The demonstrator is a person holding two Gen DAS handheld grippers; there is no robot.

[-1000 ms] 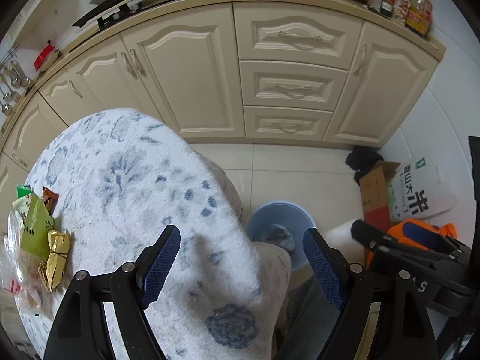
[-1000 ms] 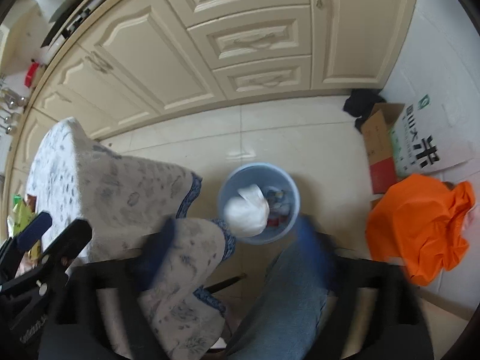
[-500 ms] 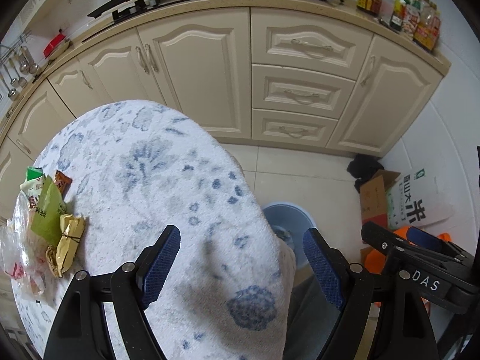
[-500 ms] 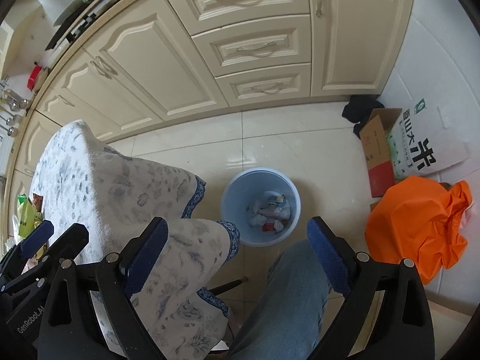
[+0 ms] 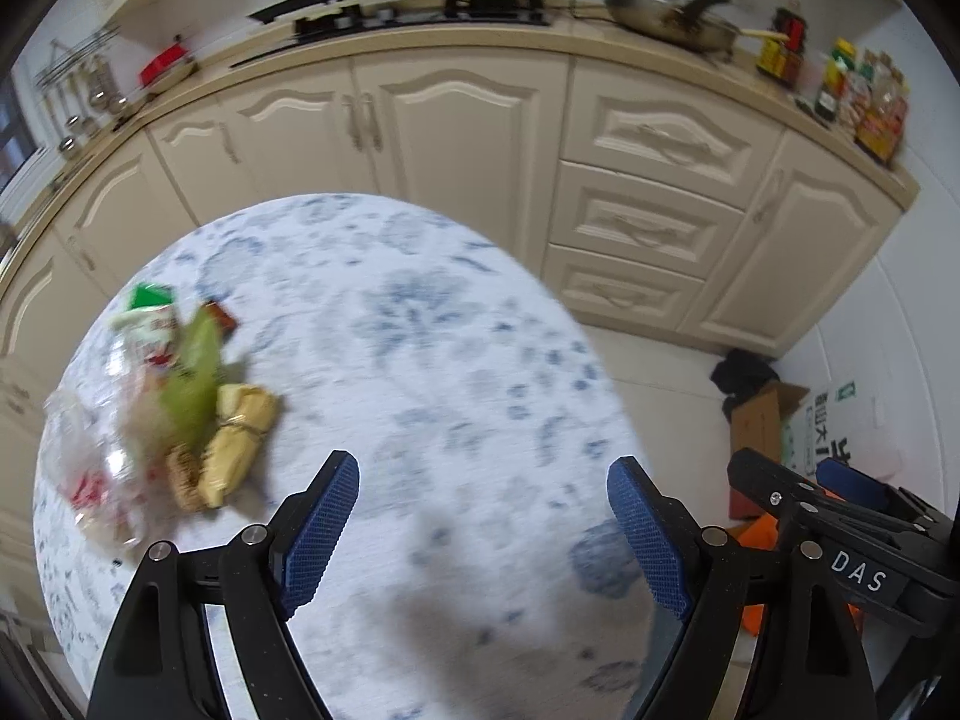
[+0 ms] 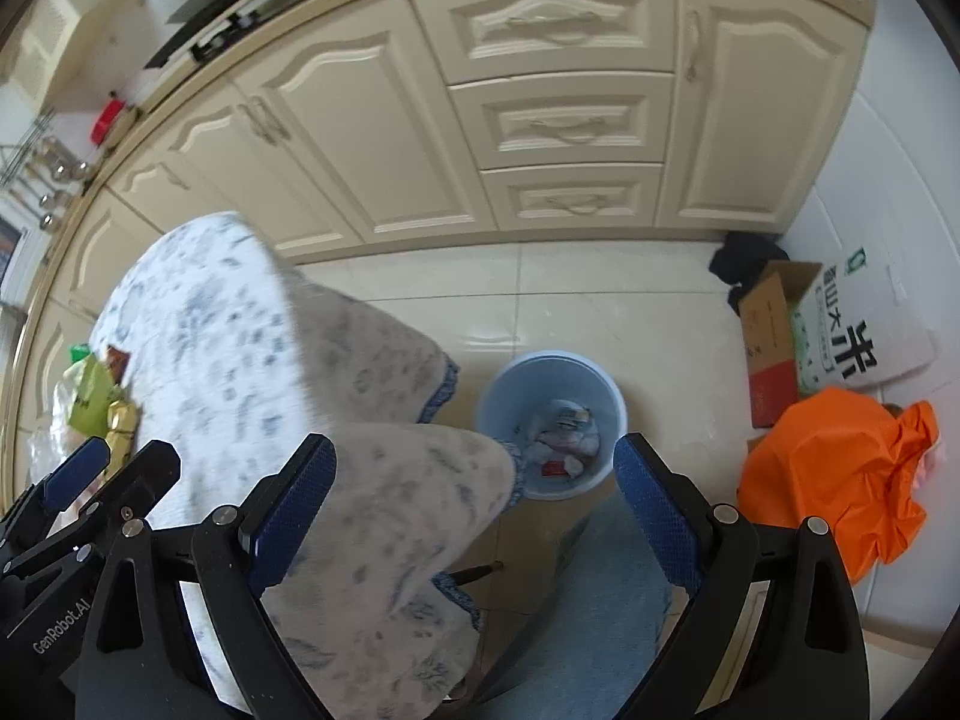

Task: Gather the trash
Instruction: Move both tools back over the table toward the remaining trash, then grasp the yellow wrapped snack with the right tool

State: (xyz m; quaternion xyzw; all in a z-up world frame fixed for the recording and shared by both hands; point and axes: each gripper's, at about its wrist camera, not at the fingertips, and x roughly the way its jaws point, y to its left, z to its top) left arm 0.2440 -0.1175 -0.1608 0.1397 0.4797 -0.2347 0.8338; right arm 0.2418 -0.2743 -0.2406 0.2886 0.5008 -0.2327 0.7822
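On floor, blue bin point(image 6: 552, 420) holding wrappers point(image 6: 561, 441), cardboard box point(image 6: 774, 342) beside

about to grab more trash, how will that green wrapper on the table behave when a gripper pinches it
The green wrapper looks thin and creased, so it will probably crumple and flop rather than hold shape. It seems very light, so a nudge may slide it across the tablecloth. It leans on other wrappers, which might shift too.
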